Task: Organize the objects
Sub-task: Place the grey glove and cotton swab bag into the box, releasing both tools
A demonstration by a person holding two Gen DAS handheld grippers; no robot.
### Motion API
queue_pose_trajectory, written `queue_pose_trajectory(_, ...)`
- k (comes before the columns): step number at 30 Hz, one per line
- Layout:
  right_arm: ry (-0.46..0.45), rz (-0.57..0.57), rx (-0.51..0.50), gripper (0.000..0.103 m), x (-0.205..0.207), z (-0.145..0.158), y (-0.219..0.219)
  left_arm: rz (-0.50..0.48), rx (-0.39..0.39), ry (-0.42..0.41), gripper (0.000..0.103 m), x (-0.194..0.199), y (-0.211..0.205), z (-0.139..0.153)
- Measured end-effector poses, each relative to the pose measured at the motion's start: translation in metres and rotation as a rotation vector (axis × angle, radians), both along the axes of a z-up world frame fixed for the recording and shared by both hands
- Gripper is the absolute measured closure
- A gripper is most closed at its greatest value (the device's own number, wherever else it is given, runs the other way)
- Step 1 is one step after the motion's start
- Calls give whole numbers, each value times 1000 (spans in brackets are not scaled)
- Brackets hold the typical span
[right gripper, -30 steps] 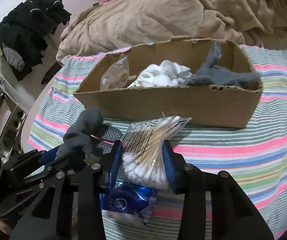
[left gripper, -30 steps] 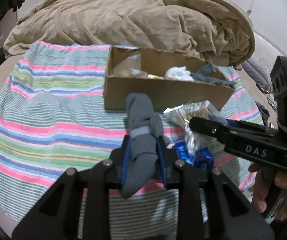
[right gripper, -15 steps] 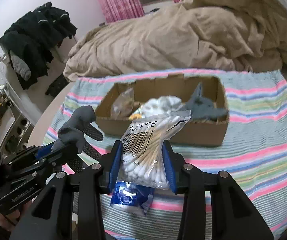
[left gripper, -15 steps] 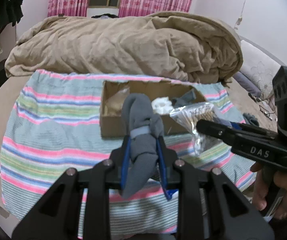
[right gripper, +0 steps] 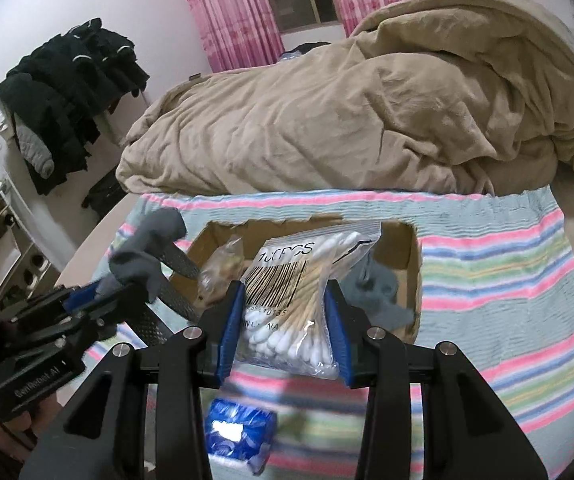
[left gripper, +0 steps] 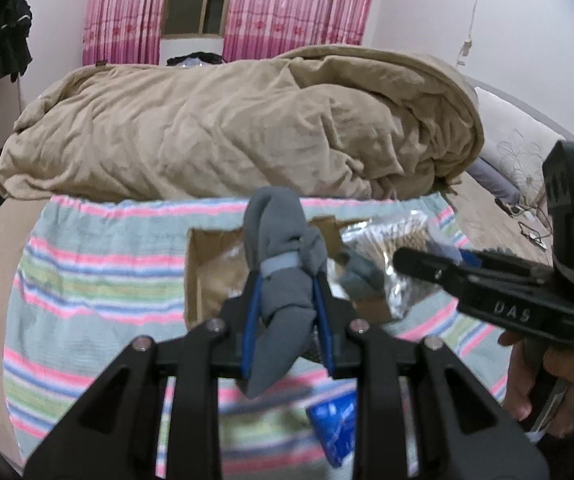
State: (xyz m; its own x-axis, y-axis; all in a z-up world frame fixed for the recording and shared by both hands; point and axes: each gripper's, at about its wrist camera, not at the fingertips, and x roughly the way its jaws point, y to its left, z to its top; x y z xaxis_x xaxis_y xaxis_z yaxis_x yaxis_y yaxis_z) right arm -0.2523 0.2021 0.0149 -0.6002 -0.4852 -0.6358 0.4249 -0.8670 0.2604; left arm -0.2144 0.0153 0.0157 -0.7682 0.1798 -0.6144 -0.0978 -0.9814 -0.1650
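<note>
Tools are both clenched: the left tool (left gripper: 287,300) grasps a grey sock (left gripper: 283,280), the right tool (right gripper: 285,328) a cotton-swab bag (right gripper: 299,300). Both items hang above the cardboard box (right gripper: 411,264), at twelve o'clock on the striped blanket (right gripper: 507,300).

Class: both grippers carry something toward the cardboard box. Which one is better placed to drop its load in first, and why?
Right, probably: the right gripper holds the cotton swab bag over the cardboard box; the left gripper's grey sock hangs beside it.
</note>
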Motion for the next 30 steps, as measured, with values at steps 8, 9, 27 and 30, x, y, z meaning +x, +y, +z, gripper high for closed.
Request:
queue_pose_trajectory(8, -57, -14, -6, 61, -47, -24, -7, -21, 5, -45, 77, -54, 2, -21)
queue_pose_trajectory(9, -60, -17, -6, 61, -52, -27, -8, -21, 2, -53, 77, -59, 2, -24)
queue_pose_trajectory(27, -115, -32, 44, 56, -83, -72, -19, -38, -22, -252, 76, -110, 9, -93)
queue_pose_trajectory(30, -106, -32, 41, 49, -80, -69, -19, -35, -16, -250, 71, -104, 8, -86)
